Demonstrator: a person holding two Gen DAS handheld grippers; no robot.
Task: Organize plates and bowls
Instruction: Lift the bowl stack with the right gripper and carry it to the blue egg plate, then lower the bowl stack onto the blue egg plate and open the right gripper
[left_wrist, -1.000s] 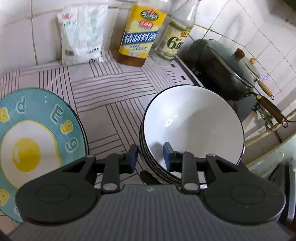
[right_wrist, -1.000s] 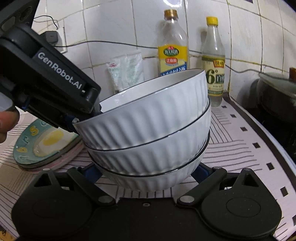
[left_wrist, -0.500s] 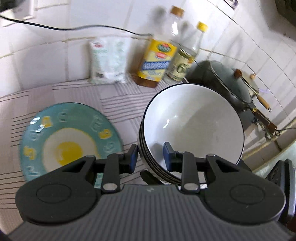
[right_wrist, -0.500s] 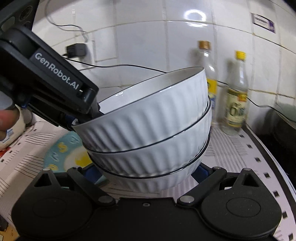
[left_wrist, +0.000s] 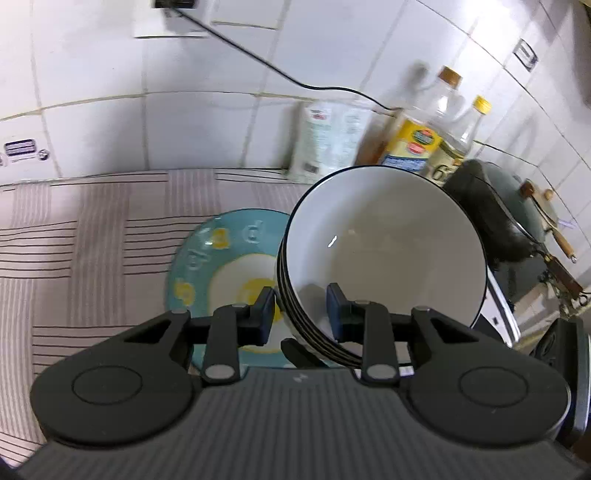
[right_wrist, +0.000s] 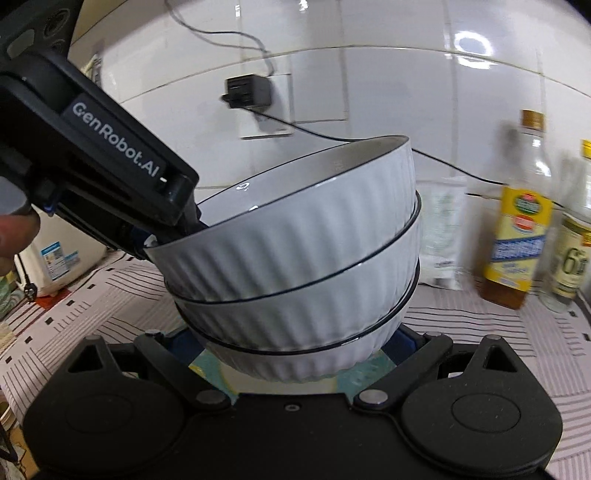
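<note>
A stack of three white ribbed bowls with black rims is held in the air, tilted. My left gripper is shut on the rims of the bowl stack; one finger sits inside, one outside. My right gripper grips the lowest bowl at its base from both sides. A teal plate with a fried-egg picture lies on the striped cloth below the bowls; a bit of it shows under the stack in the right wrist view.
Against the tiled wall stand a white bag, a yellow-labelled oil bottle and a clear bottle. A dark wok with lid is at the right. A plug and cable hang on the wall.
Both grippers have lifted the bowl stack higher and carried it leftward; the teal plate has come from the far left to lie beneath the bowls.
</note>
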